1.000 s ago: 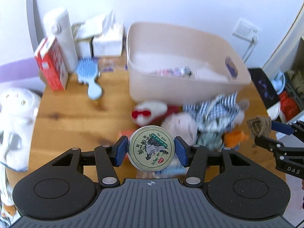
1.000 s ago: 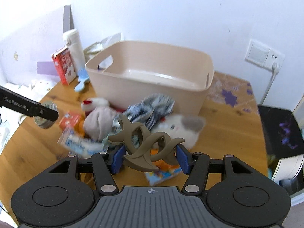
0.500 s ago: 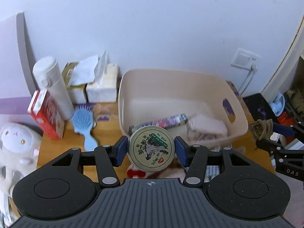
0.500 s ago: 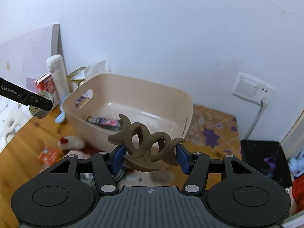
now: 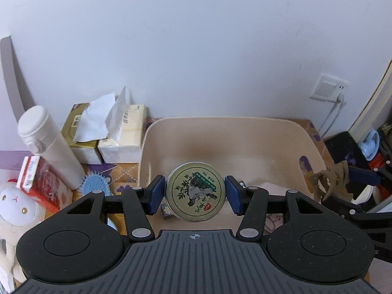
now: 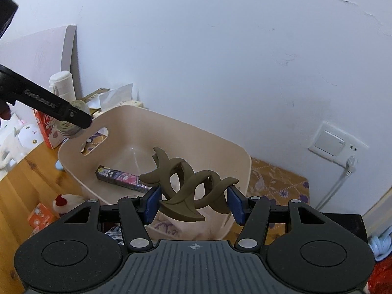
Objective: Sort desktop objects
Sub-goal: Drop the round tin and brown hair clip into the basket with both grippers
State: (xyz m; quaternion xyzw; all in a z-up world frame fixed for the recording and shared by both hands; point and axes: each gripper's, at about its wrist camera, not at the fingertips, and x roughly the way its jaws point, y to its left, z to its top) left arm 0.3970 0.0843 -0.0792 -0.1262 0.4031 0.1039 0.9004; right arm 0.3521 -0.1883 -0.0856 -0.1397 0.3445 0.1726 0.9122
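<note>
My left gripper (image 5: 195,194) is shut on a round green-gold tin (image 5: 195,191) and holds it above the near part of the beige bin (image 5: 220,125). My right gripper (image 6: 193,202) is shut on a brown hair claw clip (image 6: 188,186) and holds it above the bin's (image 6: 230,147) near right rim. The clip also shows at the right of the left wrist view (image 5: 330,181). The left gripper with the tin shows at the left of the right wrist view (image 6: 71,125). A dark patterned box (image 6: 122,177) lies in the bin.
A white bottle (image 5: 46,144), tissue packs (image 5: 110,132), a red carton (image 5: 36,183), a blue hairbrush (image 5: 94,187) and a white plush (image 5: 14,208) stand left of the bin. Plush toys and a small orange box (image 6: 40,216) lie on the wooden table (image 6: 22,183) in front. A wall socket (image 6: 338,144) is at right.
Both grippers rose and moved forward from above the pile of toys to above the bin, still holding the tin and the clip.
</note>
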